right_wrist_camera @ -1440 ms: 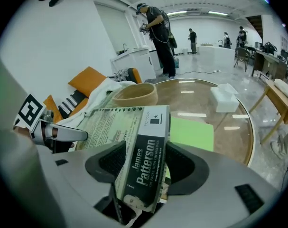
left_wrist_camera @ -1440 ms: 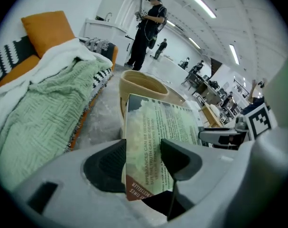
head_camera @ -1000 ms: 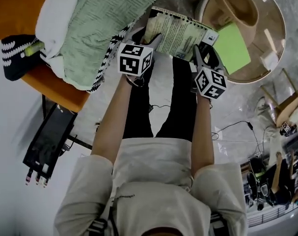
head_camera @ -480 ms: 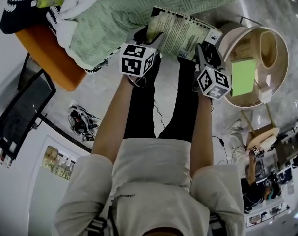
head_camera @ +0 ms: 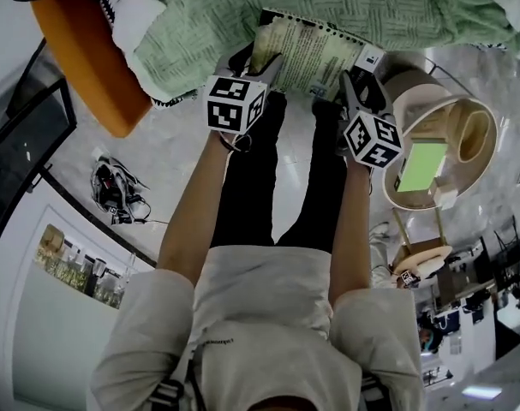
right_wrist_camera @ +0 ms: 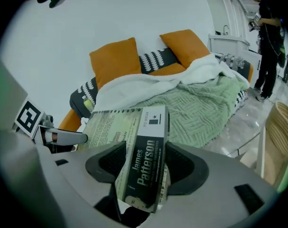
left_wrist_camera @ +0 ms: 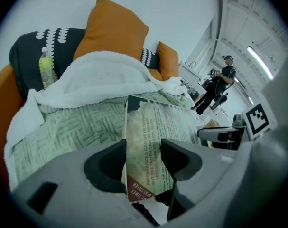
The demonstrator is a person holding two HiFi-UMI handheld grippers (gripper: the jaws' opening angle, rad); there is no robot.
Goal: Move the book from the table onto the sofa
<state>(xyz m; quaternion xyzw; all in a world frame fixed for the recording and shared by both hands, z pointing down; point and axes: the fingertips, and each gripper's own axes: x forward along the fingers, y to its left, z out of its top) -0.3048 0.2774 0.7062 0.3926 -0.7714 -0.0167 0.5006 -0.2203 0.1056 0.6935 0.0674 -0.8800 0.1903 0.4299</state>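
book: the paperback (head_camera: 315,54) was already off the round surface (head_camera: 431,114). It hung in the air btwn the two grippers, over the front edge of the sofa (head_camera: 88,67) and just above the green blanket (head_camera: 242,15).
left gripper: the left gripper (left_wrist_camera: 144,160) had its jaws pinching the book's page-edge side, back cover facing its cam.
right gripper: the right gripper (right_wrist_camera: 143,163) had its jaws clamped across the spine end, author name showing btwn them.
step: imo the carry part was nearly over and the set-down was what was left.
how to do it well: both ends needed to stay level w/ the 2 grippers acting as one, otherwise the cover would twist or bend.
landing spot: the blanket was lumpy, w/ a white fleece throw (left_wrist_camera: 101,75) piled further back. The flatter green patch a bit in from the edge looked safest.
release: best bet was lowering till the book actually rested on fabric, then letting go w/ both jaws together, no dropping.
risk: too close to the edge on soft bedding, it prob could've slid off to the floor.
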